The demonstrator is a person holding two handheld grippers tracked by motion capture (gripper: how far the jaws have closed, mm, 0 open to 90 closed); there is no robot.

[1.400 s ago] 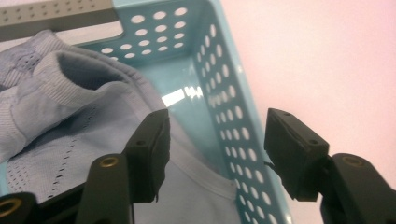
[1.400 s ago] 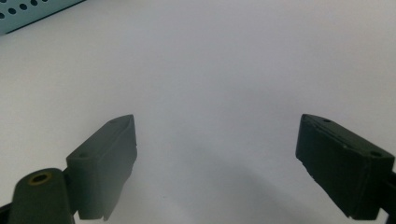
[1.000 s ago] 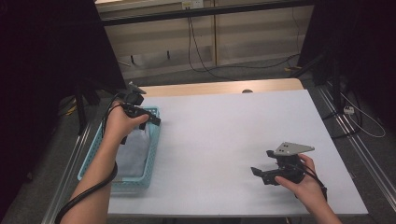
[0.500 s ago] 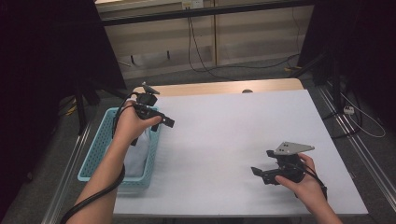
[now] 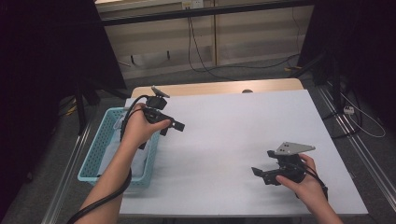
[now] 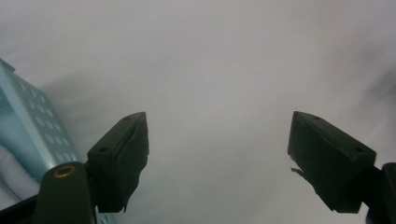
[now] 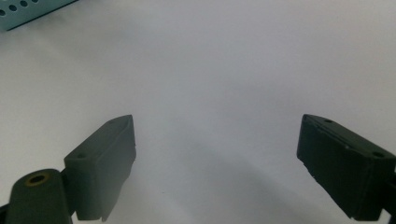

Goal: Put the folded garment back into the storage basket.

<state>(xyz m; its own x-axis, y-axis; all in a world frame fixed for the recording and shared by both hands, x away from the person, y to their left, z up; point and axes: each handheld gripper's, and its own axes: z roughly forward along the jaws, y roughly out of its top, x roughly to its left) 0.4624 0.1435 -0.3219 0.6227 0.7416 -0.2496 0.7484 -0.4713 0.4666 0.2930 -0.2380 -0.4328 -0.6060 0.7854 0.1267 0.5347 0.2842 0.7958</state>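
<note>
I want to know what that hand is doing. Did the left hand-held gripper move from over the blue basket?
Yes. The left hand-held gripper moved from above the blue basket rightward over its rim toward the white table, jaws opening, nothing between them.

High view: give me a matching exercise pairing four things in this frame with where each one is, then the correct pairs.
Things:
1. basket
2. white cloth
3. left gripper
4. right gripper

Places:
A. low over the table's near right part, jaws open and empty
B. at the table's left edge
C. inside the basket
D. just right of the basket's far end, jaws open and empty

Pairs: 1-B, 2-C, 3-D, 4-A
</note>
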